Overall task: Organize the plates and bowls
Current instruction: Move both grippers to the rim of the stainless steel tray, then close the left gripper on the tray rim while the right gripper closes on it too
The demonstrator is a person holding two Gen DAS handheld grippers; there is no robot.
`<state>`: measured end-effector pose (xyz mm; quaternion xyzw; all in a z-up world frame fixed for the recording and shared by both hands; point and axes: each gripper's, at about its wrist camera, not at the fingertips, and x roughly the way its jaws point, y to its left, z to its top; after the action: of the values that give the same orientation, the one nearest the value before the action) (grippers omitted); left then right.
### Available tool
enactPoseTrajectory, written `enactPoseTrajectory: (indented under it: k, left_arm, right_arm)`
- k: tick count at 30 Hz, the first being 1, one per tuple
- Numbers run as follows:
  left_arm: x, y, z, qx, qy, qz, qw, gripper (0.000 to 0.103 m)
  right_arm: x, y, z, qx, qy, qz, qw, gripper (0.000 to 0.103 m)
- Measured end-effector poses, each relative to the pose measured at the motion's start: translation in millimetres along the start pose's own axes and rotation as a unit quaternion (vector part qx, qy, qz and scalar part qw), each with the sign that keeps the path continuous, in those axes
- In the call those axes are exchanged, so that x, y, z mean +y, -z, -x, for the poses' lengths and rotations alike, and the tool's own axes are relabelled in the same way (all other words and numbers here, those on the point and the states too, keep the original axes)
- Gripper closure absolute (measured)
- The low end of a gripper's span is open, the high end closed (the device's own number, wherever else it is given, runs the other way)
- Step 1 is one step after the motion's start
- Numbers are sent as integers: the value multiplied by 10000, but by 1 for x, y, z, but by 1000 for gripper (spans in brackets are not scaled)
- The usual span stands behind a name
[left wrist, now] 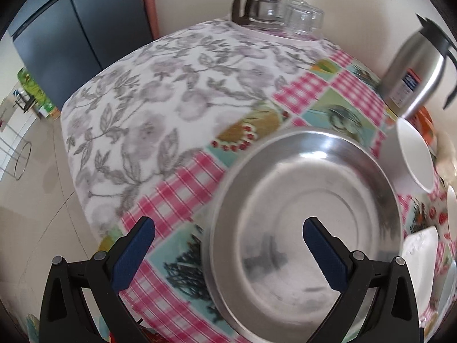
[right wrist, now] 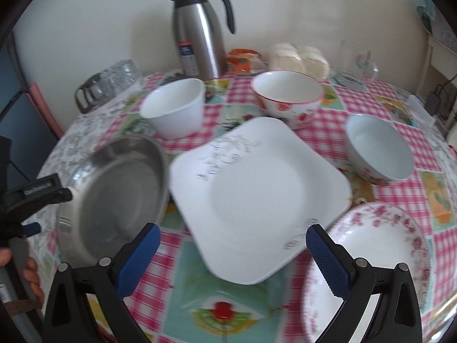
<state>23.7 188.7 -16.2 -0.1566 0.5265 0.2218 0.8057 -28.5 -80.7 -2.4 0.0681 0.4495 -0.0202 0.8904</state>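
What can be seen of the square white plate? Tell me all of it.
The square white plate looks like glazed ceramic, with rounded corners, a shallow round well and faint grey floral prints near two corners. It appears empty and sits tilted over the checked tablecloth, its near edge seemingly raised. The steel pan lies at its left edge, the floral plate at its right. The right gripper's open fingers frame its near corner.

Surface (right wrist: 328, 131): round, under a pink-check patchwork cloth, with a grey floral cloth on its left part.
Square white plate (right wrist: 257, 197): the middle landmark.
Steel pan (right wrist: 114, 200): just left of the plate.
Plain white bowl (right wrist: 174, 108): behind the plate, to the left.
Red-flowered bowl (right wrist: 288, 97): behind the plate.
Pale blue bowl (right wrist: 377, 151): right of the plate.
Pink-flowered dish (right wrist: 368, 260): front right, just beside the plate.
Steel jug (right wrist: 200, 34): far behind the plate.
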Motion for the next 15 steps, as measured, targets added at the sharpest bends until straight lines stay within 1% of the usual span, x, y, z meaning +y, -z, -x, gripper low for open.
enactPoseTrajectory:
  k: [4,7,9,12,15]
  left_arm:
    - [10,-8,-5,-101,127,128,9998,0]
    - [13,-12,-9,-59,215,109,9997,0]
    - [13,-12,-13,-11,211,123,9997,0]
    - [17,-12,-24,222,432,219,9986,0]
    - [19,-10,-34,464,520,315,9971,0]
  right_arm:
    - [15,0,-2,-43,-225,91,9997,0]
    - [26,1,-7,35,-369,99,9993,0]
    - [31,2,-11,104,-450,85,9989,0]
    - [38,4,-18,208,-549,34,9983,0]
    - [43,6,-24,307,-601,-23,9977,0]
